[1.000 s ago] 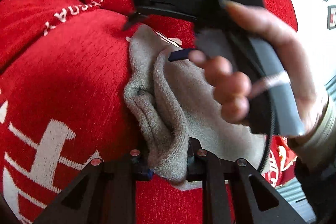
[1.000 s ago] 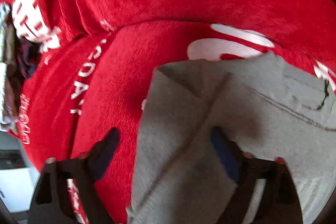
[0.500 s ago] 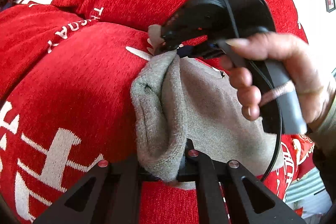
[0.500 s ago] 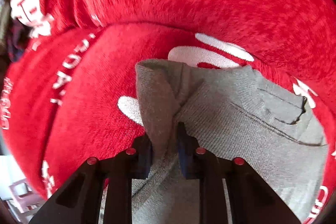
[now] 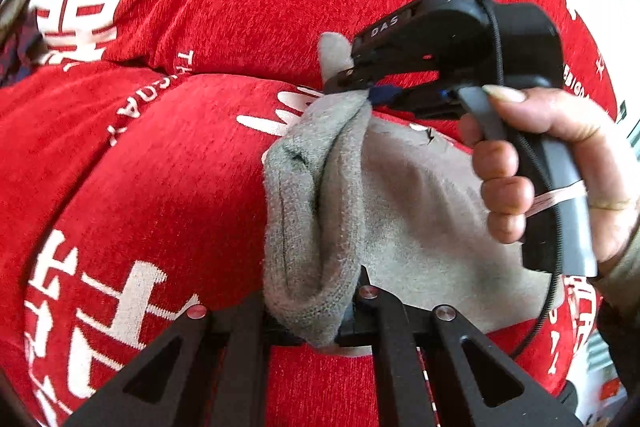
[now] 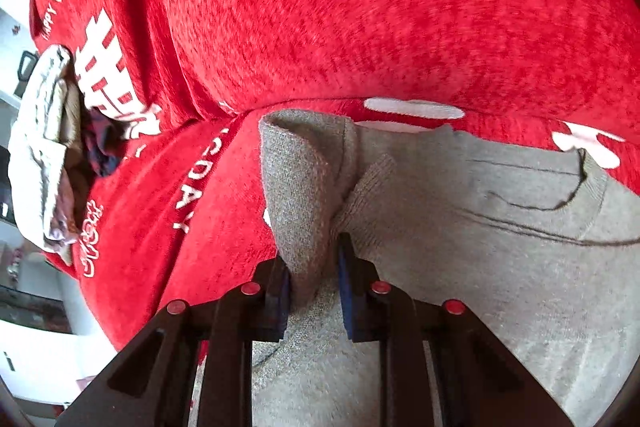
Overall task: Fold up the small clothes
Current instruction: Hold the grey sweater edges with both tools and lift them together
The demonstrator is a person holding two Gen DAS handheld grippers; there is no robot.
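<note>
So there's this small grey knit garment [image 5: 420, 195] lying on a big red blanket [image 5: 180, 167] with white lettering, and both claws have a piece of it. The left claw [image 5: 316, 323] is pinched tight on a bunched-up fold at the garment's near edge, the fabric puffing out above the fingers. The right claw [image 5: 360, 91], held in a hand [image 5: 560, 167], is clamped on the opposite end of that same rolled edge, so the fold is stretched between the two of them, running away from the left claw up toward the blanket's crease. From the right wrist view the right claw [image 6: 314, 267] grips a peaked corner of the grey knit that stands up between its blue pads [image 6: 346, 291], and the rest of the garment spreads flat off to the right of that peak, dark seam lines running sideways. Left of the garment, at the blanket's edge, sits a heap of other clothes [image 6: 44, 155].
</note>
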